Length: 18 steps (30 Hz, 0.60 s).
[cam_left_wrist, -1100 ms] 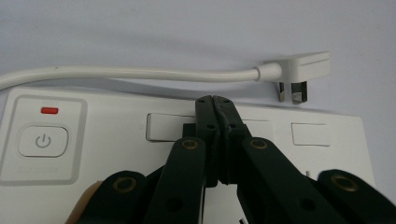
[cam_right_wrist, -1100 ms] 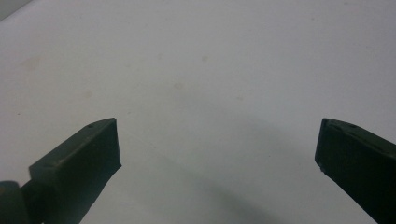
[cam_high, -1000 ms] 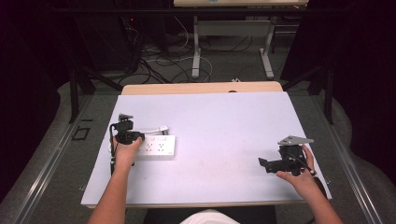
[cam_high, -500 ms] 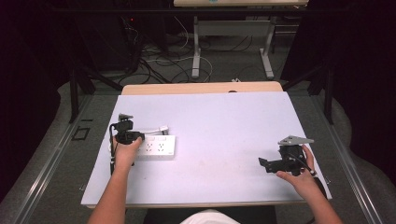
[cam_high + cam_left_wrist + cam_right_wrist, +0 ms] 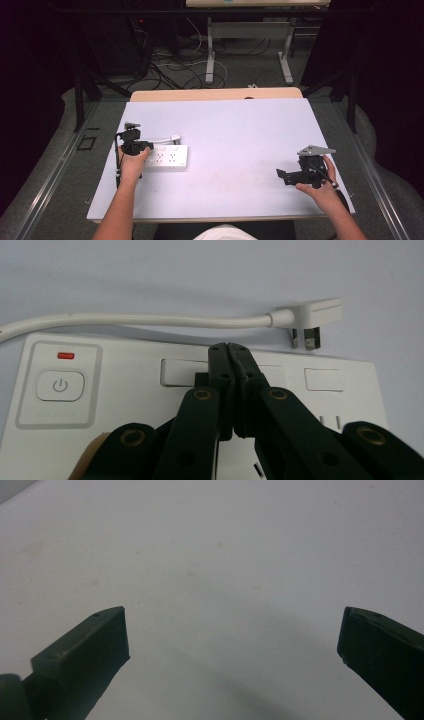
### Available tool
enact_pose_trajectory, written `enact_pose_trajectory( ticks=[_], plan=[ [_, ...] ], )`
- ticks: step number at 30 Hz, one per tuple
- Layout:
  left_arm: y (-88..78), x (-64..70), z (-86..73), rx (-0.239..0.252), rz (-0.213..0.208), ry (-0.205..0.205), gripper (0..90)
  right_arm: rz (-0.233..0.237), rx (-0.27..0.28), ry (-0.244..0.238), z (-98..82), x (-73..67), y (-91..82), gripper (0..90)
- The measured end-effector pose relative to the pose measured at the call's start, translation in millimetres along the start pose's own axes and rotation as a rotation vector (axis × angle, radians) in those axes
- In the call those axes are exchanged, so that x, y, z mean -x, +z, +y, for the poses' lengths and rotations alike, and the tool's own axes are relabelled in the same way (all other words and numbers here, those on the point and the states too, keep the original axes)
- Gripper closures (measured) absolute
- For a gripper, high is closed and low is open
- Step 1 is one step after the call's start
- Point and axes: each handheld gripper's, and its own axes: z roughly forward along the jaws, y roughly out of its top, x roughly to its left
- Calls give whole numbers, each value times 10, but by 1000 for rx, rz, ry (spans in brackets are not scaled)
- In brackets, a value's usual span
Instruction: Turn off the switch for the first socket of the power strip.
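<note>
While the left tongs (image 5: 227,347), pinched together on nothing, press on the white power strip (image 5: 166,157) at the desk's (image 5: 240,130) left, its plug (image 5: 312,317) lies loose beside it; a slip could shove the strip. Right tongs (image 5: 283,175) spread wide, idle, well apart.

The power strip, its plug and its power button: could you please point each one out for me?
power strip (image 5: 167,158), high view, middle of its white top face.
plug (image 5: 315,313), left gripper view, its white body.
power button (image 5: 60,385), left gripper view, centre of the button.
</note>
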Motion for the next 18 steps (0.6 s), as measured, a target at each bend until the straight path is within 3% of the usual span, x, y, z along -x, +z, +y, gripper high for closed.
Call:
enact_pose_trajectory(
  ticks=[4, 6, 8, 13, 14, 18],
  plan=[
    [-53, -1, 5, 5, -26, 1, 883, -4, 3, 6, 2, -7, -5, 0],
    [-92, -7, 16, -22, -39, 12, 878, -4, 4, 2, 2, -7, -3, 0],
    [-105, 11, 9, 4, -34, 9, 876, 0, 2, 1, 2, -8, -2, 0],
    [-199, 23, 37, -13, -51, 43, 848, -5, 6, 3, 1, -8, -2, 0],
    [-193, 37, 31, 13, -52, 41, 843, -8, 7, 8, 1, -9, -2, 0],
    [-245, 75, 29, 13, -58, 57, 822, -4, 7, 7, 6, -6, -3, 0]
  ],
)
